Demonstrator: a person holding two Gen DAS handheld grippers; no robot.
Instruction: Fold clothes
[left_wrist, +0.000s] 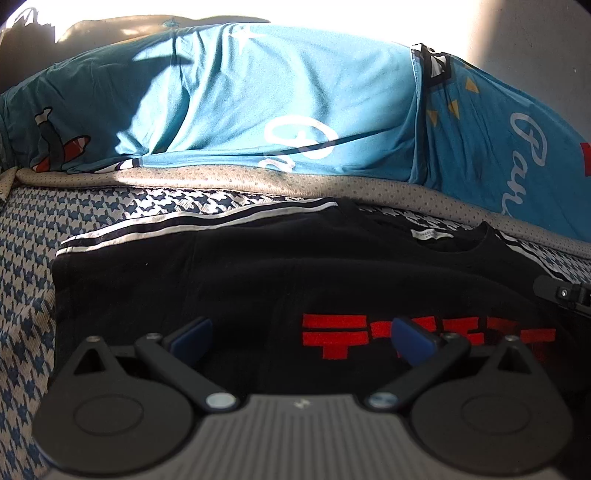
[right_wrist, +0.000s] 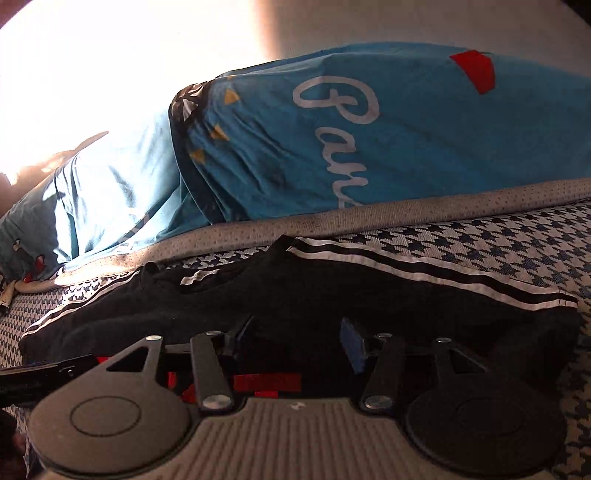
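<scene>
Two grippers, left and right, hover with blue pads spread apart, gripping nothing, just above a soft black T-shirt with white-striped sleeves, spread flat on houndstooth-woven bedding directly ahead.

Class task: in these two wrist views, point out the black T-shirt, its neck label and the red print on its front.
black T-shirt (left_wrist: 258, 280): left wrist view, on the plain chest cloth.
neck label (left_wrist: 431, 234): left wrist view, middle of the white tag.
red print (left_wrist: 334, 330): left wrist view, on its left bars.

Blue pillows blocking far side
</scene>
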